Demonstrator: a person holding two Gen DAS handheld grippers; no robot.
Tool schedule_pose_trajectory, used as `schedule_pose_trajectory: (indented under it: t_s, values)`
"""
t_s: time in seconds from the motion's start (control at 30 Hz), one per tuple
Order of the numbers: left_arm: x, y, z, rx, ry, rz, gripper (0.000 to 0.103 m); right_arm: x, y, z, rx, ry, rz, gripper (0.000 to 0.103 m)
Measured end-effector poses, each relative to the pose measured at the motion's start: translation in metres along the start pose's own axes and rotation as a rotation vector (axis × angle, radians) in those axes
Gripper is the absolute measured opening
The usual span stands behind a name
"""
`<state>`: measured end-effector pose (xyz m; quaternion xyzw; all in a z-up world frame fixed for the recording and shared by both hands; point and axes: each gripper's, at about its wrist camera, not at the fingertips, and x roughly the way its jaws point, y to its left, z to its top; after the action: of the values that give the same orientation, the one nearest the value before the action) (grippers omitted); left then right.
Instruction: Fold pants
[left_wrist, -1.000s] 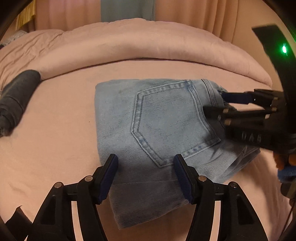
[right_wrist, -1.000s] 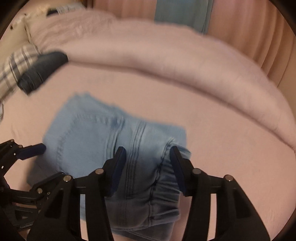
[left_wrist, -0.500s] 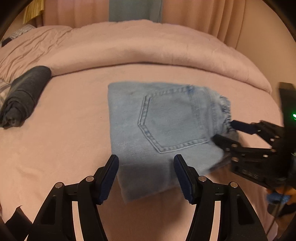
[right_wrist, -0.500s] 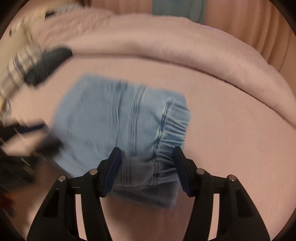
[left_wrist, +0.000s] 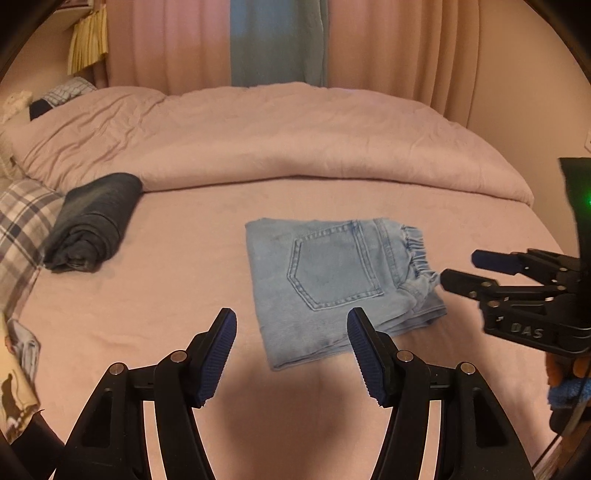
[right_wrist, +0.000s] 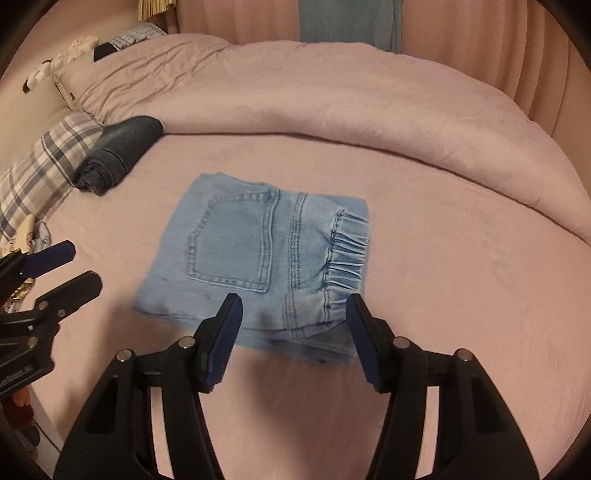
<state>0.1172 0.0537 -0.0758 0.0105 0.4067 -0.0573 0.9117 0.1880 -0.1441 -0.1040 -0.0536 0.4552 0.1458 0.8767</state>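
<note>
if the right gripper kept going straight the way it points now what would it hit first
Probably the folded light-blue jeans, near their front edge by the elastic waistband; the right gripper is open and empty, with nothing between. Depth is hard to judge.

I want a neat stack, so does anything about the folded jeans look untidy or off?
Mostly tidy: the light blue jeans lie folded flat on the pink bed sheet, pocket up. Only the near edge is uneven, where lower layers stick out beyond the elastic waistband. Both grippers are open and clear of the jeans.
</note>
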Motion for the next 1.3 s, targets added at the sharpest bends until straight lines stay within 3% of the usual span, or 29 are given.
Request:
schedule_pose_trajectory:
  t_s: [0.4, 0.5, 0.67, 1.3]
  values:
    - [-0.062, -0.004, 0.014, -0.009, -0.040, 0.031, 0.068, -0.097, 0.013, 0.010, 0.015, -0.091, -0.002, 0.065]
    - [-0.076, -0.006, 0.017, -0.013, -0.041, 0.072, 0.080, -0.117, 0.017, 0.012, 0.012, -0.105, -0.007, 0.069]
    - [-0.101, -0.009, 0.020, -0.013, -0.081, 0.079, 0.081, -0.141, 0.024, 0.011, -0.008, -0.116, 0.000, 0.074]
    - [-0.138, -0.021, 0.035, -0.011, -0.093, 0.084, 0.081, -0.187, 0.036, 0.016, -0.014, -0.120, 0.019, 0.076]
